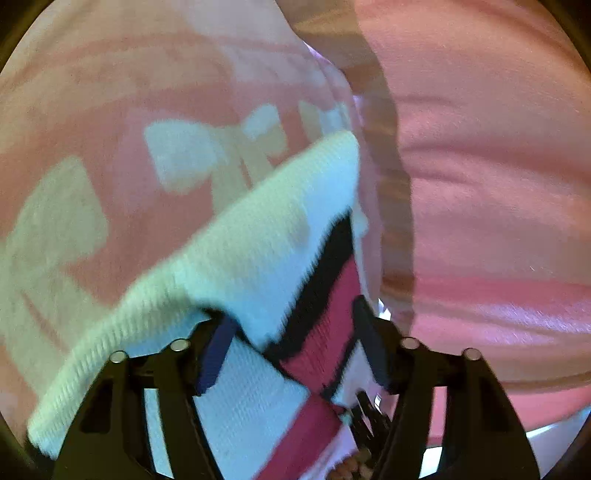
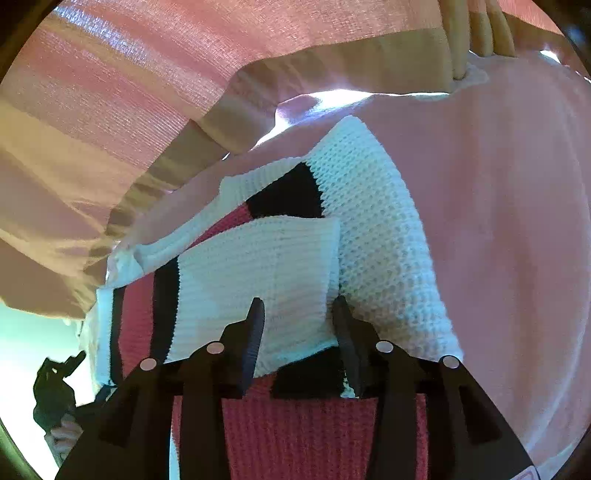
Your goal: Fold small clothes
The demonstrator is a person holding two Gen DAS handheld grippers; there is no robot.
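Observation:
A knit sweater (image 1: 258, 236) in white, red and black lies bunched on pink cloth. In the left wrist view its folded white edge drapes over the blue-padded left finger, and the knit fills the whole gap of my left gripper (image 1: 291, 339), meeting both pads. In the right wrist view the same sweater (image 2: 369, 206) has a white ribbed cuff (image 2: 280, 266) lying flat between the fingers of my right gripper (image 2: 299, 325), which stand apart and do not squeeze it. The left view is blurred.
Under the sweater lies a pink garment with pale letters (image 1: 110, 110). A pink striped cloth (image 1: 480, 184) hangs beside it, also seen in the right view (image 2: 110, 92). A person's fingers (image 2: 480, 29) pinch cloth at the top. A hand holds a black tool (image 2: 55, 387) at lower left.

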